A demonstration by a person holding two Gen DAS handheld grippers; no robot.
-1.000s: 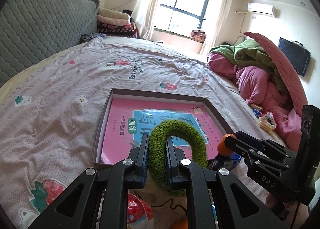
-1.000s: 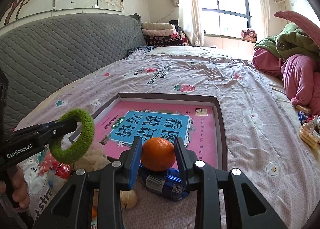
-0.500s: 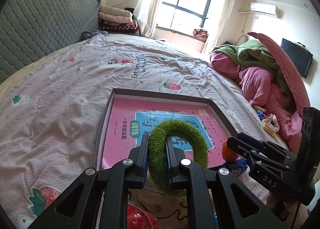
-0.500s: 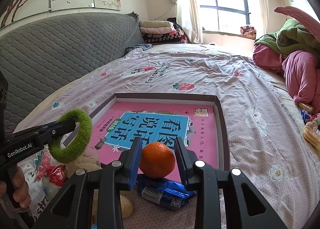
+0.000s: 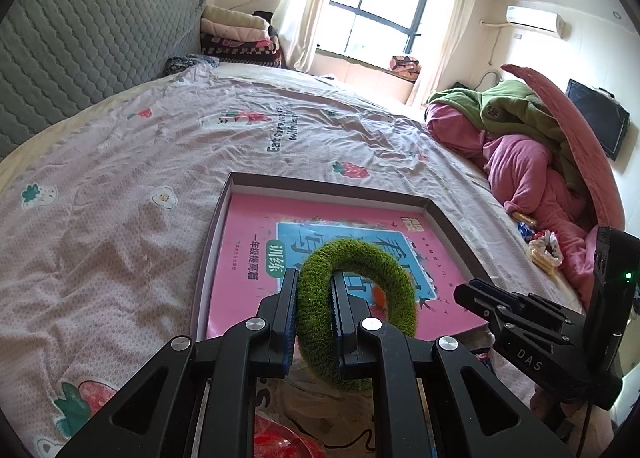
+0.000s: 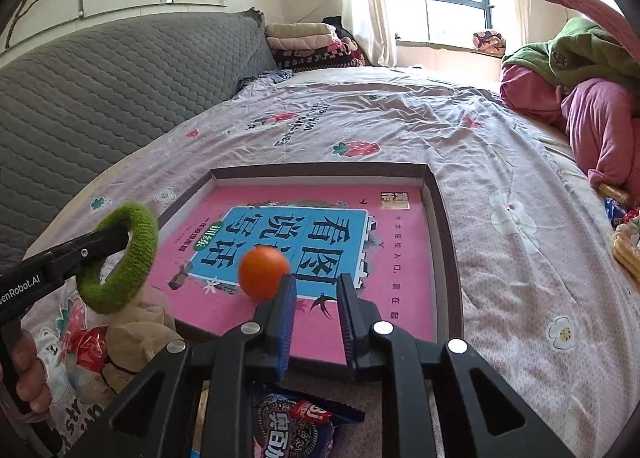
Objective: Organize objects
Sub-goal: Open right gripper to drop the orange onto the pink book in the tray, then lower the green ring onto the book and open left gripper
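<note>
My left gripper (image 5: 314,278) is shut on a fuzzy green ring (image 5: 400,290), held above the near left corner of the shallow brown box (image 5: 320,182). In the right wrist view the ring (image 6: 136,258) hangs at the left on that gripper (image 6: 120,234). A pink and blue book (image 6: 400,258) lies flat in the box (image 6: 444,226). An orange (image 6: 264,272) rests on the book, just left of my right gripper (image 6: 318,282). Its jaws stand close together with nothing between them, over the box's near edge.
A blue Oreo packet (image 6: 296,422) lies under my right gripper. A red wrapper (image 6: 90,346) and a beige lump (image 6: 136,326) sit at the near left. Pink and green bedding (image 5: 520,162) is piled on the right. The grey headboard (image 6: 100,78) runs along the left.
The orange has come out of the right jaws and now lies on the book to their left. The right jaws have narrowed. The left gripper still holds the ring.
</note>
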